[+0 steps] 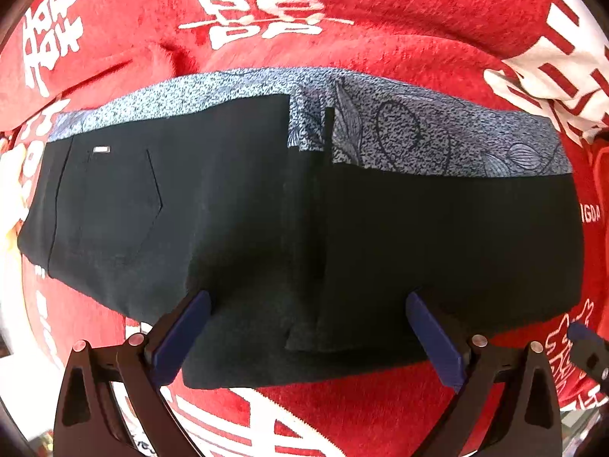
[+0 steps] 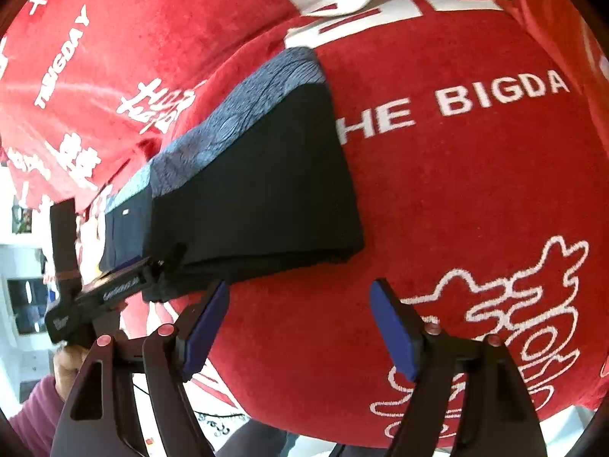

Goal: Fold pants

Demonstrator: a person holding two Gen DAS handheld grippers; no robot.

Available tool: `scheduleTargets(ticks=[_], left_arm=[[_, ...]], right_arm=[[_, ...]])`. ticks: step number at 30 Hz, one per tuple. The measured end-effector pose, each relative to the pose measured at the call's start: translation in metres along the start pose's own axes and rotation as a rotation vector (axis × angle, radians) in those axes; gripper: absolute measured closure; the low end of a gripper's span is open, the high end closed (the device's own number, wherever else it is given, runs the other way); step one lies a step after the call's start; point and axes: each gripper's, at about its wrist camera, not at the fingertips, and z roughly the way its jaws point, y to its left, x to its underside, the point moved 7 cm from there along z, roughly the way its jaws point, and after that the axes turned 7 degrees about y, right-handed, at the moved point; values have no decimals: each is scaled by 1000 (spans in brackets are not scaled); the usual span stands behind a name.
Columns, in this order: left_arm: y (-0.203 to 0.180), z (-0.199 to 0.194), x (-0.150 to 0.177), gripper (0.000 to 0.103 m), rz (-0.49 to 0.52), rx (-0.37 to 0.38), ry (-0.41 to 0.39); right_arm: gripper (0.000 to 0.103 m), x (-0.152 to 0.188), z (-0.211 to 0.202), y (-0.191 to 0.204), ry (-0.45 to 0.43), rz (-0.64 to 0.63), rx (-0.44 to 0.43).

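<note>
Black pants (image 1: 247,209) with a blue-grey patterned band (image 1: 418,133) along the far edge lie folded flat on a red blanket (image 1: 380,38). A back pocket shows at the left. My left gripper (image 1: 308,320) is open and empty, its blue pads over the near edge of the pants. In the right wrist view the pants (image 2: 259,190) lie left of centre. My right gripper (image 2: 300,316) is open and empty over the red blanket (image 2: 456,190), just past the pants' near right corner. The left gripper (image 2: 114,289) shows at the left there.
The red blanket has white characters and lettering and is wrinkled at the back (image 1: 552,68). A hand in a maroon sleeve (image 2: 42,400) holds the left gripper. The blanket's near edge (image 2: 342,434) drops off below.
</note>
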Motion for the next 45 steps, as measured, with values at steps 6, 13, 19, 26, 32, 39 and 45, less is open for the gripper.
scheduleTargets(ticks=[6, 13, 19, 26, 32, 39, 45], left_arm=[[-1, 0, 1, 0, -23, 5, -13], [5, 1, -1, 0, -8, 77, -11], [24, -10, 11, 0, 45, 106, 9], [100, -18, 21, 0, 31, 89, -7], [174, -18, 26, 0, -105, 99, -10], [233, -11, 30, 0, -210, 142, -27], [274, -8, 24, 0, -296, 210, -96]], right_arm=[[24, 6, -2, 0, 25, -35, 9], [24, 8, 0, 11, 3, -30, 50], [24, 15, 14, 51, -14, -27, 80], [24, 24, 52, 119, 23, -61, 95], [24, 30, 84, 172, 84, -151, 127], [24, 36, 122, 224, 159, -237, 152], [24, 40, 150, 255, 213, -302, 160]])
